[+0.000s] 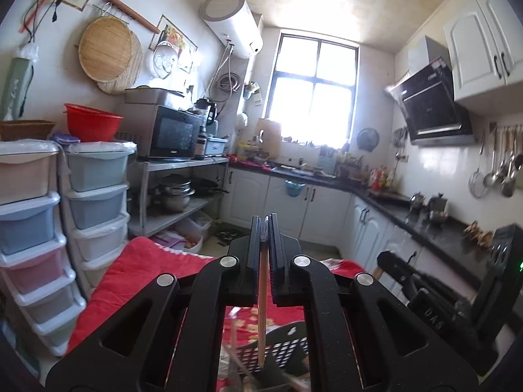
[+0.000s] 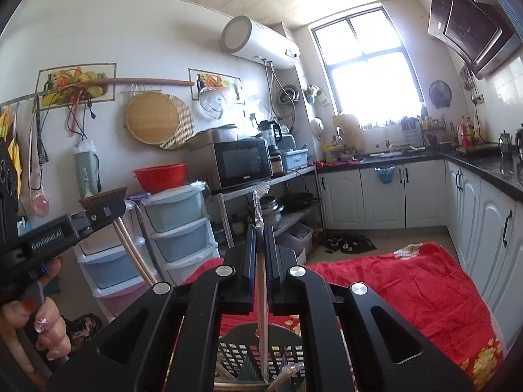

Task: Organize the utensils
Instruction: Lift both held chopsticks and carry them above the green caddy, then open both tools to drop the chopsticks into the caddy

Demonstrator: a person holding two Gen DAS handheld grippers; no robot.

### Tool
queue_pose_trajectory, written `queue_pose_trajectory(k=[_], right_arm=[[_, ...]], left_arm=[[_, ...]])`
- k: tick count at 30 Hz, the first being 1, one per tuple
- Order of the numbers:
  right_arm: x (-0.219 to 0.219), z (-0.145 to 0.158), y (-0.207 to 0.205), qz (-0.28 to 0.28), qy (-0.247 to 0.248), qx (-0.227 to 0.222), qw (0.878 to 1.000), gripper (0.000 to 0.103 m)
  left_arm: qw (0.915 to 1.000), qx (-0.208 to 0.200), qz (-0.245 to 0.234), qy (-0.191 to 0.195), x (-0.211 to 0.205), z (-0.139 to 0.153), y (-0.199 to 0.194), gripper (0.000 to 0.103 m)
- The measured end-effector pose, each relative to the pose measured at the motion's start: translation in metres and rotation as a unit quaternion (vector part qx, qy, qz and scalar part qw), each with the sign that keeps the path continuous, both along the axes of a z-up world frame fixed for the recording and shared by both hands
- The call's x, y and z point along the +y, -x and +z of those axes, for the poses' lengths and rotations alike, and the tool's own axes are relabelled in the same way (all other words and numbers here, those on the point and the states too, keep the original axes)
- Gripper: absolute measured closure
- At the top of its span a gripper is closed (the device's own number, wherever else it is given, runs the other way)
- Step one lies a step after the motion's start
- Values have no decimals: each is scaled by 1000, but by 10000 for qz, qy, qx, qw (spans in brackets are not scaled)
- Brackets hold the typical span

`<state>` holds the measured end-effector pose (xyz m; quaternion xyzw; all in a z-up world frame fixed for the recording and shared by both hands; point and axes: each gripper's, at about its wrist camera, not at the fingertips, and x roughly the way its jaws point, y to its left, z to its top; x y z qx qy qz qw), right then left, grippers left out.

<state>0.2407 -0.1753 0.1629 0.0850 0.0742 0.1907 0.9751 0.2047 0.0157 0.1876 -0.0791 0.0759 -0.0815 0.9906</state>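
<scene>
My left gripper (image 1: 265, 225) is shut on a pair of wooden chopsticks (image 1: 262, 307) in a clear wrapper, held upright with the lower end in a black perforated utensil basket (image 1: 281, 349). My right gripper (image 2: 260, 232) is shut on another wrapped pair of chopsticks (image 2: 261, 313), its wrapper sticking up above the fingertips and its lower end in the same black basket (image 2: 248, 352). The left gripper (image 2: 108, 210) also shows in the right wrist view, with its chopsticks (image 2: 130, 248) slanting down. The basket stands on a red cloth (image 2: 408, 281).
Stacked pastel plastic drawers (image 1: 94, 202) stand at the left. A steel rack with a microwave (image 1: 170, 134) and pots is behind. White cabinets under a dark counter (image 1: 425, 219) run along the right. More utensils lie in the basket.
</scene>
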Motion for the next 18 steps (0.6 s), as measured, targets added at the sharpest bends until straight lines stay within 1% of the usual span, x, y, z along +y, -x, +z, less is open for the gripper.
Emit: queue_pose_trajectory(k=[6,13,18], right_arm=[[10,-13,-5,28,164,190,9997,98],[14,-32,-6,43,268,509,9983,97],[12,-41,-5,54,322,743,9967,97]], left_arm=[[9995,305,-26,-126,-3,-24,-10,101],[9975,677,-141,-131,-5,-49,-16,101],[9959,873,-212,-80,-3,-60,-14,101]])
